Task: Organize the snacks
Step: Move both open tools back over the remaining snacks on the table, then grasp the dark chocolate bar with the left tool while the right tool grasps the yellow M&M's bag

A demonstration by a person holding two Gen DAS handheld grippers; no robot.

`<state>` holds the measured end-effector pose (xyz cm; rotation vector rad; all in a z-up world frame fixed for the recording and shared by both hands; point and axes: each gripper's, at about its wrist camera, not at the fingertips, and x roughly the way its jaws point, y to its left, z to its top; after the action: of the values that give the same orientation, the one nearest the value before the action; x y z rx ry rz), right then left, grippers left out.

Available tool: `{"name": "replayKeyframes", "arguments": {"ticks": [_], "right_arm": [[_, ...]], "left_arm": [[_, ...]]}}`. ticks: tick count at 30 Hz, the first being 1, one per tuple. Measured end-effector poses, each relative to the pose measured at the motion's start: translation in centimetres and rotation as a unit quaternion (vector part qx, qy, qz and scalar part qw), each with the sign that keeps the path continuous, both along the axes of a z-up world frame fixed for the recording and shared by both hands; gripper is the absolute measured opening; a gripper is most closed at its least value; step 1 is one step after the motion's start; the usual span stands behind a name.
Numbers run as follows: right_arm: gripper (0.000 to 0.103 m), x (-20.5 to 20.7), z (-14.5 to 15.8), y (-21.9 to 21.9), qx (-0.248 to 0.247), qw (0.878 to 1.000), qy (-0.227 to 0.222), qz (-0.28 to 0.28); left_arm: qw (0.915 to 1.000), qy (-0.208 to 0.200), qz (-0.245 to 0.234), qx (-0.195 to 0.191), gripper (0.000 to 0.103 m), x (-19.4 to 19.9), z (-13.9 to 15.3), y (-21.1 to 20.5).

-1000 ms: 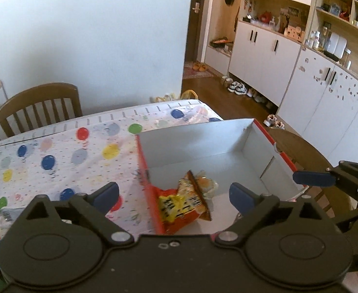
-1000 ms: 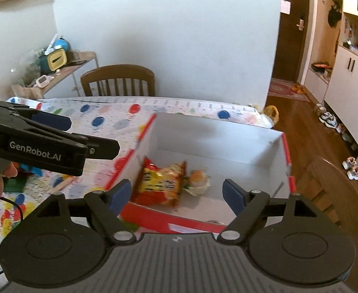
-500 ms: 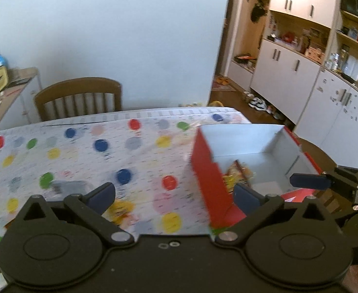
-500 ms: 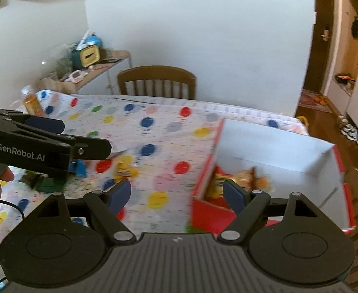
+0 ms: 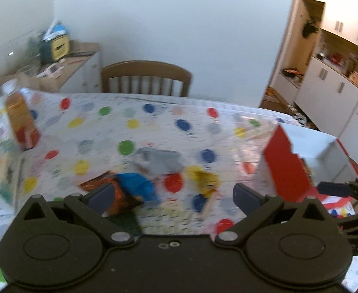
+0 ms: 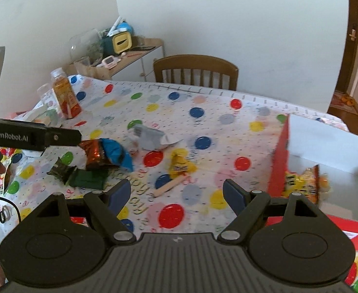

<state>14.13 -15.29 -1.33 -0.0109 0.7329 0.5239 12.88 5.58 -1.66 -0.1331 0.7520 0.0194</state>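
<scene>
Loose snacks lie on the dotted tablecloth: a blue and orange packet [image 6: 108, 155] [image 5: 132, 190], a dark green packet [image 6: 81, 174], a yellow packet [image 6: 180, 164] [image 5: 205, 183] and a grey packet [image 6: 152, 139] [image 5: 157, 158]. The red and white box [image 6: 280, 158] [image 5: 286, 171] stands at the right, with an orange and yellow snack bag [image 6: 301, 183] inside. My left gripper [image 5: 174, 196] [image 6: 32, 136] hangs open over the blue packet and holds nothing. My right gripper [image 6: 176, 193] is open and empty just in front of the yellow packet; one of its fingers [image 5: 335, 188] shows by the box.
A juice bottle [image 6: 65, 97] [image 5: 20, 122] stands at the table's far left. A wooden stick [image 6: 169, 186] lies near the yellow packet. A wooden chair [image 6: 196, 70] is behind the table, and a cluttered side shelf [image 6: 120, 48] is in the corner.
Both grippers swung left, away from above the box to over the loose snacks. The box now sits at the right edge of both views. Both stayed open and empty.
</scene>
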Motion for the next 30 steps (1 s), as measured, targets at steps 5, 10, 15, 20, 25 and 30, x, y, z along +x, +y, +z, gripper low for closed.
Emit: {"name": "replayKeyframes", "arguments": {"ticks": [5,10,15,20,25,30], "right_arm": [[0.083,0.9,-1.0,2.5,-0.007,1.000,0.007,0.004],[0.083,2.9,-2.5,5.5,-0.032,0.999,0.014,0.011],[0.082,5.8,-4.4,7.6,-0.056,0.998,0.035,0.008],[0.082,9.0,-6.5,9.0,-0.074,0.996,0.056,0.005],[0.074,11.9,-8.4,10.0,-0.085,0.993,0.076,0.003],[0.062,14.1,-10.0,10.8,-0.095,0.991,0.095,0.005]], "left_arm": [[0.9991,0.010,0.042,-0.001,0.102,-0.5,-0.8,3.5],[0.9960,0.029,0.084,-0.007,0.102,-1.0,-2.3,7.1],[0.9870,0.064,0.146,-0.017,0.100,-1.2,-4.5,11.2],[0.9723,0.102,0.205,-0.048,0.094,-0.9,-6.8,15.0],[0.9579,0.127,0.241,-0.088,0.089,0.0,-8.9,17.0],[0.9527,0.141,0.249,-0.101,0.089,1.2,-10.0,17.1]]}}
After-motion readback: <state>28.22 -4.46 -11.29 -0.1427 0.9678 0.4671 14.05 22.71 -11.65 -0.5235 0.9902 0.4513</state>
